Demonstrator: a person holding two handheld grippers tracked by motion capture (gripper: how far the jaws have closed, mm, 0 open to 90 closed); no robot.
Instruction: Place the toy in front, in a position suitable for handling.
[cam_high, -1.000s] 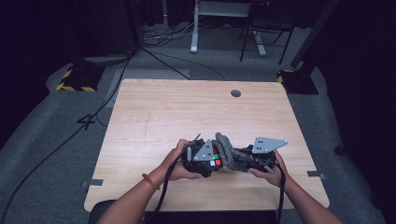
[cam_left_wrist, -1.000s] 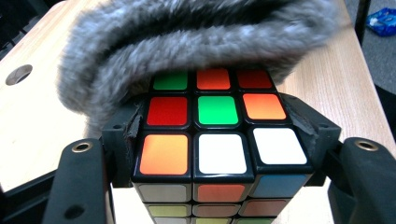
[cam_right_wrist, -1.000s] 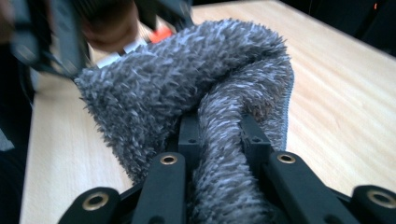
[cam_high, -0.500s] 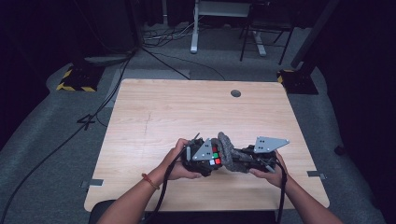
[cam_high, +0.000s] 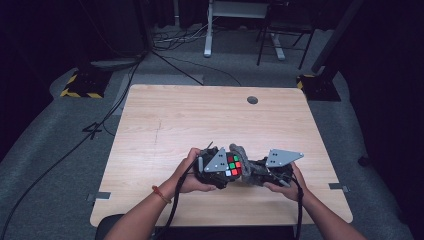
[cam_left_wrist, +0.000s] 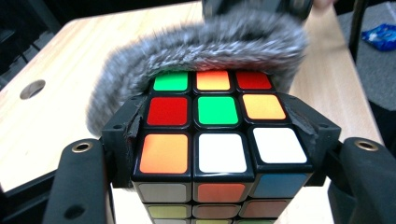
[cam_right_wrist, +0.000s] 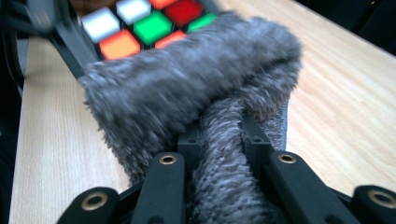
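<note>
A pale wooden table (cam_high: 165, 120) stands on grey carpet (cam_high: 50, 165) in a dark room.

Far edge of the puzzle cube (cam_left_wrist: 212, 135) covered by the grey furry cloth (cam_left_wrist: 205, 44); lower rows cut off at the bottom of the left gripper view. Cloth blurred there and in the right gripper view, its ends lost between that gripper's jaws. Most of the cube buried behind the fur in the right gripper view. From above, fingertips of both grippers masked by grey plates and hands; cloth perhaps a strip or loop, too small to tell
</note>
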